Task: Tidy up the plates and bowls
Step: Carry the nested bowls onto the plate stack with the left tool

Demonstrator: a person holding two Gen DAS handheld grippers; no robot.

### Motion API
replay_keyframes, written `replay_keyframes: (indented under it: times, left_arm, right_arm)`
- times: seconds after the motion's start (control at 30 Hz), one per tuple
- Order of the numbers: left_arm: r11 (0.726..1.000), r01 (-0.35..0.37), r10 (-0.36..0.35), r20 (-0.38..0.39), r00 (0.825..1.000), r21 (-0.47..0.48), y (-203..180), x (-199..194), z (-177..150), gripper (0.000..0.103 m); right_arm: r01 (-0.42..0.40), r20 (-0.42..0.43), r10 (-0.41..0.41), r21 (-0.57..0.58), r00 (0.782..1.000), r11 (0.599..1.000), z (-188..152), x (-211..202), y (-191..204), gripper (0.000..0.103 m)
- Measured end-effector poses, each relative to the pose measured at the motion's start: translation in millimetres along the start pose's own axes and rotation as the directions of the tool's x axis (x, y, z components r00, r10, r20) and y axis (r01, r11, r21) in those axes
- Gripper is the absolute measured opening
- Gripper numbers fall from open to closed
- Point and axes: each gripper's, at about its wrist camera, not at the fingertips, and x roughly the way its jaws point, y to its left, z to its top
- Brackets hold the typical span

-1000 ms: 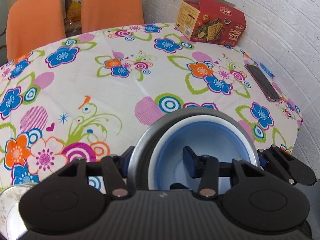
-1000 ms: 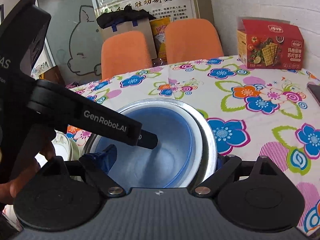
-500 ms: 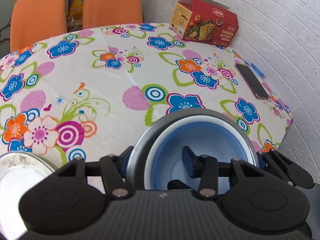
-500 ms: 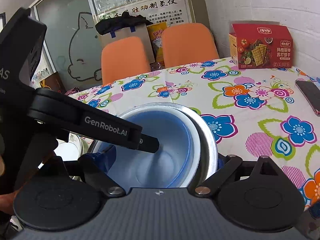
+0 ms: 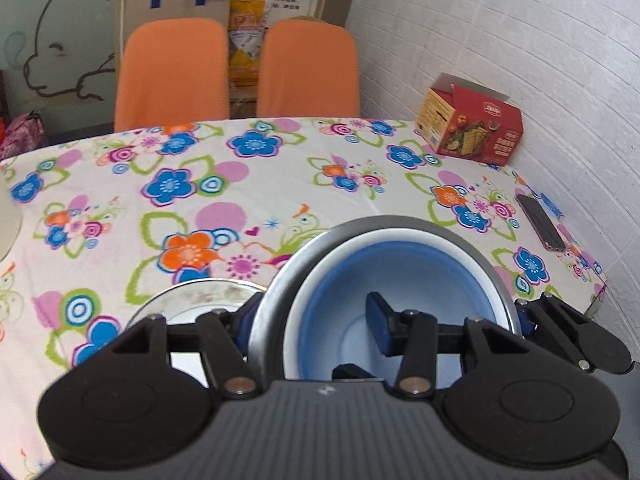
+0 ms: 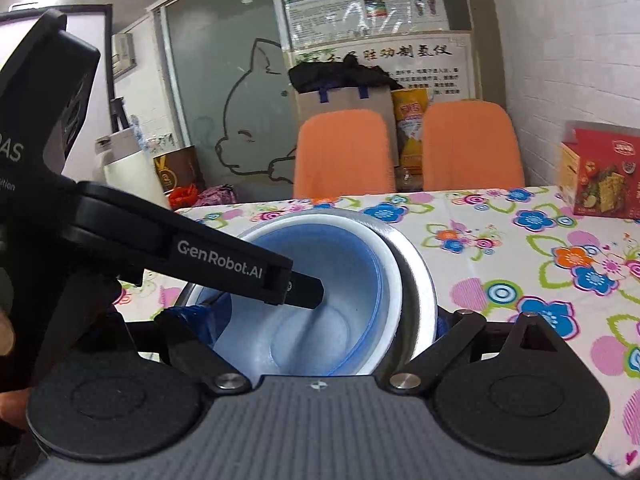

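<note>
Left gripper (image 5: 312, 318) is clamped on the left wall of the nested bowls: one blue pad outside the steel rim, the other inside the blue bowl (image 5: 400, 280). Right gripper (image 6: 324, 320) grips the opposite wall of the same stack, one pad inside, the other outside against the steel bowl (image 6: 416, 280). A white bowl (image 5: 360, 244) sits between steel and blue. The stack is tilted above the floral tablecloth (image 5: 240, 184), next to a plate (image 5: 192, 300) at lower left. Part of a hand (image 6: 6, 332) shows at the right-wrist view's left edge.

Legible writing: "GenRobot.AI" on the left gripper's finger (image 6: 224, 264). The red cracker box (image 5: 470, 128) carries print too small to read.
</note>
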Motion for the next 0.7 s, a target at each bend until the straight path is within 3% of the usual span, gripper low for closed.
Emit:
replay_keyframes:
  times: [0.13,0.27,0.7]
  left_arm:
    - [0.995,-0.074,0.075,0.002,0.997,-0.066,41.3,-15.5,-13.5,0.048]
    - [0.986,-0.101,0.098,-0.027,0.995,-0.130,71.1,-13.1,-26.6,0.049]
    - [0.981,-0.065,0.047,-0.102,0.994,-0.181,93.4,34.9,-31.9,0.049]
  right_arm:
    - [-0.088,-0.037,0.087,-0.035,0.996,0.995,-1.6,22.1,29.7,0.081]
    - [-0.141,-0.092,0.137,-0.042,0.986,0.989,-8.1,41.3,47.2,0.082]
    - [-0.111,-0.187,0.105,-0.023,0.977,0.994,-21.2,76.7,45.2,0.082]
